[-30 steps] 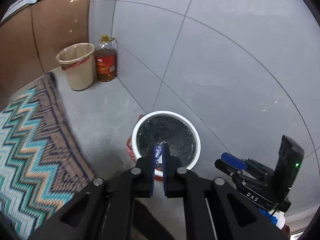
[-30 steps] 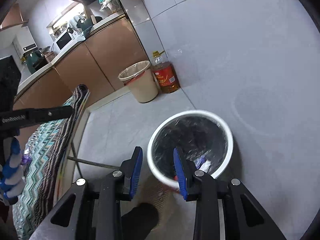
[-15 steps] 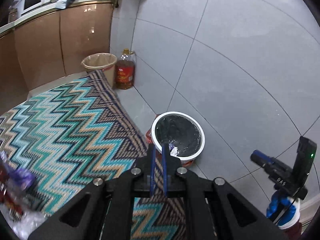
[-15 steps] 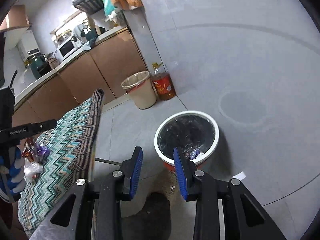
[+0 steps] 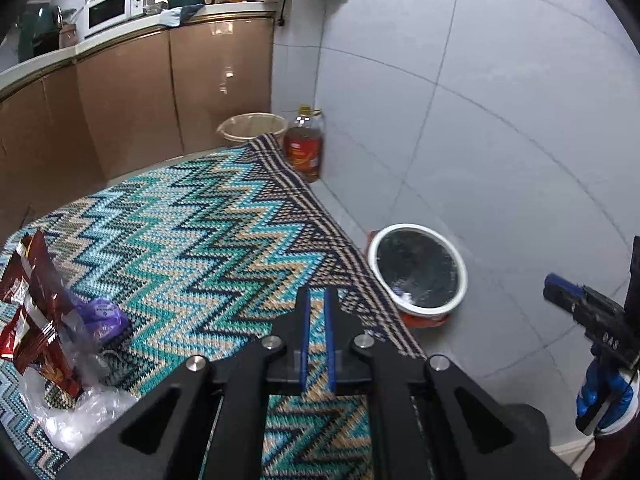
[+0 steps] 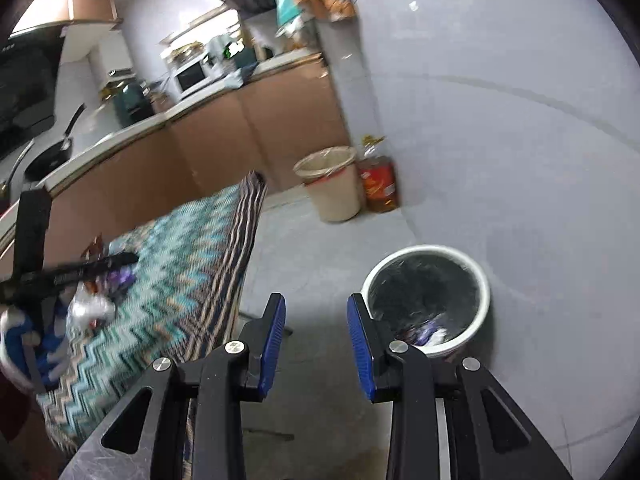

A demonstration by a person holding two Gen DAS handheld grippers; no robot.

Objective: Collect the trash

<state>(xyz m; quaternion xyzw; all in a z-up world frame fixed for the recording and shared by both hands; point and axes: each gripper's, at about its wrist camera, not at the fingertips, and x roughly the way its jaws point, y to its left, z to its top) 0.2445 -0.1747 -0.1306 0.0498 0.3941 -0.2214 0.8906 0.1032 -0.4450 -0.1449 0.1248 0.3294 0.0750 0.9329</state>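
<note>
My left gripper (image 5: 315, 300) is shut and empty above the zigzag tablecloth (image 5: 192, 232). A red snack bag (image 5: 34, 308), a purple wrapper (image 5: 102, 316) and clear plastic (image 5: 76, 412) lie at the cloth's left. The white bin with a black liner (image 5: 418, 270) stands on the floor right of the table, with some wrappers inside (image 6: 426, 330). My right gripper (image 6: 316, 320) is open and empty over the floor beside that bin (image 6: 428, 292). The trash pile (image 6: 100, 292) shows blurred in the right wrist view, behind the left gripper's body.
A beige bin (image 5: 252, 128) and an oil bottle (image 5: 304, 148) stand by the brown cabinets (image 5: 132, 96). The counter holds a microwave (image 5: 110, 10) and clutter. Grey tiled wall and floor (image 5: 500, 160) lie to the right.
Both grippers have risen and pulled back from the white bin. The left one has swung left over the tablecloth, bringing the trash pile into view. Jaw states are unchanged.
</note>
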